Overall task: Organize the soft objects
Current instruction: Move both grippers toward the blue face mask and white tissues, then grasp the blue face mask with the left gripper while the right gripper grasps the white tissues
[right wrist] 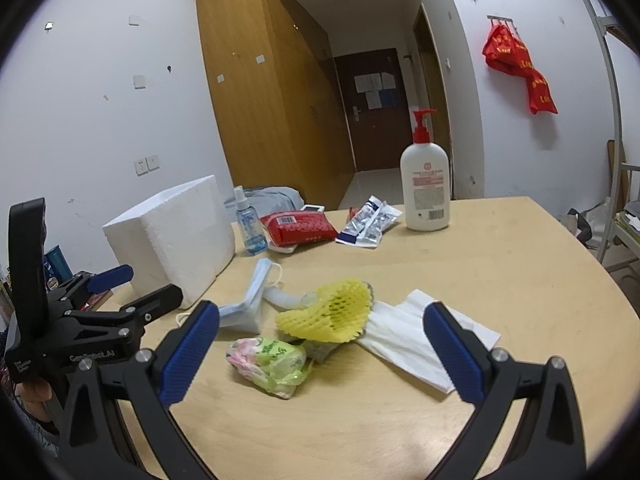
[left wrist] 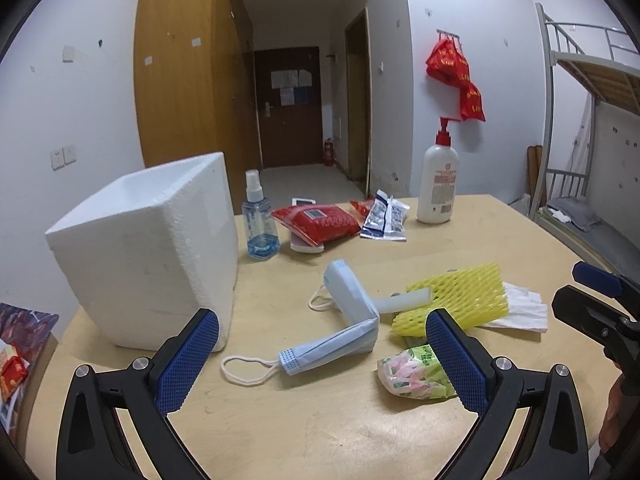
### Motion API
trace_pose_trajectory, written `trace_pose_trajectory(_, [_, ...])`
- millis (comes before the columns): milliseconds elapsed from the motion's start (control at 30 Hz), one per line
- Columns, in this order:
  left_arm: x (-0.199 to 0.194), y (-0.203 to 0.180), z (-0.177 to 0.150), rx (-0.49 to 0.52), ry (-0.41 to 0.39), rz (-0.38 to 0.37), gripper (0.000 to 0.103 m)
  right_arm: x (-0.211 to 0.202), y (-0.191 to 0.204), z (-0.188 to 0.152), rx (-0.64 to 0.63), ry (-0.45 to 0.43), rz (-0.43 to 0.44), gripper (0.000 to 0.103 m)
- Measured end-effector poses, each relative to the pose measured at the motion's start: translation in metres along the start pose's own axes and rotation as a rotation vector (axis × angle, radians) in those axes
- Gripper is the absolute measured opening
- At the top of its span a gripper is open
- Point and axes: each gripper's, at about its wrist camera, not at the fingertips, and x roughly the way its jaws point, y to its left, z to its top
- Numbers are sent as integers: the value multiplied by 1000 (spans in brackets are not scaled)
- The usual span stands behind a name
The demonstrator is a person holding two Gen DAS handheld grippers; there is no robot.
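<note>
A white pump bottle [right wrist: 425, 190] with a red pump stands at the far edge of the table [right wrist: 520, 280]. Left of it along that edge stands a small blue spray bottle [right wrist: 249, 225]. Red bags [right wrist: 520, 68] hang on the wall above and to its right.

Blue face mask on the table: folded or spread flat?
Folded. The face mask lies bent into an L, its two halves meeting at a creased corner; ear loops trail loose at each end.

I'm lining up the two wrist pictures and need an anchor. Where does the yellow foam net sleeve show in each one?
Left wrist view: the yellow foam net sleeve lies right of centre, just beyond the right finger of the left tongs.
Right wrist view: it lies at centre, between and beyond the open fingers of the right tongs.
Shared landmark: the white pump bottle with the red top stands at the table's far side in both.
</note>
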Motion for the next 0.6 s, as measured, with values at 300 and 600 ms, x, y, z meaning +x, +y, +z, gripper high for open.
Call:
trace_pose_trajectory(300, [36, -8, -1, 32, 104, -40, 103, 18, -7, 1, 3, 48, -8, 103])
trace_pose_trajectory(600, [71, -11, -6, 87, 225, -80, 89, 34, -5, -1, -13, 108, 0, 103])
